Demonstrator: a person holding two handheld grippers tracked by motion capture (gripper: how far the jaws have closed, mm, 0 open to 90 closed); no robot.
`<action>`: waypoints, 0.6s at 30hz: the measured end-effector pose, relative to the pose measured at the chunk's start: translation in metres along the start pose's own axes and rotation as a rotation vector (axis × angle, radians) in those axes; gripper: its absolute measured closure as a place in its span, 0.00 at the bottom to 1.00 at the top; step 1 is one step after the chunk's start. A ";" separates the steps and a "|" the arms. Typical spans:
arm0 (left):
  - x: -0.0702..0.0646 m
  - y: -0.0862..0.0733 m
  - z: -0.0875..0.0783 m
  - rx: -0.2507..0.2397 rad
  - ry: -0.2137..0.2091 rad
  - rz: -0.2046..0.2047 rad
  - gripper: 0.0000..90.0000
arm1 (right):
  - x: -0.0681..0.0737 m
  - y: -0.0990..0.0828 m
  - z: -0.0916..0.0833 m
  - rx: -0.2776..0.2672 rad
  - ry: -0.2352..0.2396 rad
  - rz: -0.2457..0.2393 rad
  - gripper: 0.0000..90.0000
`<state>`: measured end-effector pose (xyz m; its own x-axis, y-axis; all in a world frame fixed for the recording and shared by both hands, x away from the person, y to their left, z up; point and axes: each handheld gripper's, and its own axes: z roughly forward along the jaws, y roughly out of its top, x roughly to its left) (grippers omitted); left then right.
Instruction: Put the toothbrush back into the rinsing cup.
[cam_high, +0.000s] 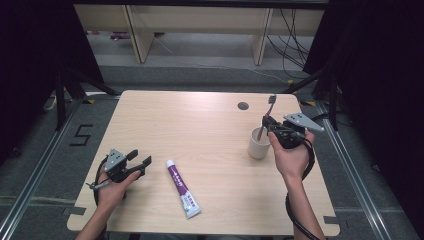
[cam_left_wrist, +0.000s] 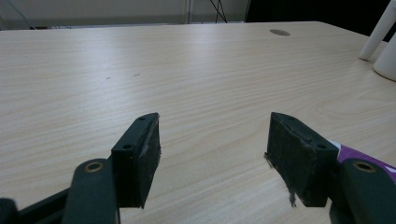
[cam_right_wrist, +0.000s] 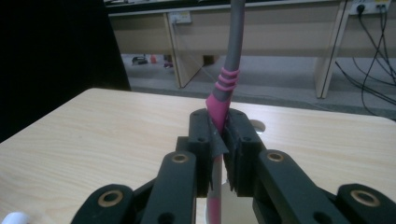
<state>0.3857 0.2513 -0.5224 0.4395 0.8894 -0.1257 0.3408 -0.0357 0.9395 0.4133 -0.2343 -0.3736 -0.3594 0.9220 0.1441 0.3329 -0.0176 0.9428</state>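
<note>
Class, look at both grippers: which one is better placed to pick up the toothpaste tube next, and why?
The left gripper. Its jaws stand open and empty, close beside the toothpaste tube on the table. The right gripper is shut on the toothbrush over the cup, farther away.

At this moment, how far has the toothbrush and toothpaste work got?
Done: the right hand-held gripper is shut on the toothbrush, which stands nearly upright with its lower end in the white cup. In hand: that grip on the brush at the cup. Left: the toothpaste tube lies untouched on the table; the left hand-held gripper rests open beside it.
</note>
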 end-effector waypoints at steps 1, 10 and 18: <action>0.000 0.000 0.000 0.001 0.000 0.000 0.38 | -0.001 0.001 -0.001 0.002 -0.006 -0.002 0.91; 0.000 0.000 0.000 0.000 -0.003 0.000 0.38 | -0.008 0.005 -0.002 -0.019 -0.031 -0.010 0.91; 0.000 0.000 0.000 0.000 -0.001 -0.002 0.38 | -0.015 0.008 0.000 -0.031 -0.053 -0.009 0.91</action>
<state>0.3859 0.2512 -0.5225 0.4401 0.8888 -0.1276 0.3417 -0.0343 0.9392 0.4210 -0.2479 -0.3684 -0.3152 0.9414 0.1202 0.3025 -0.0203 0.9529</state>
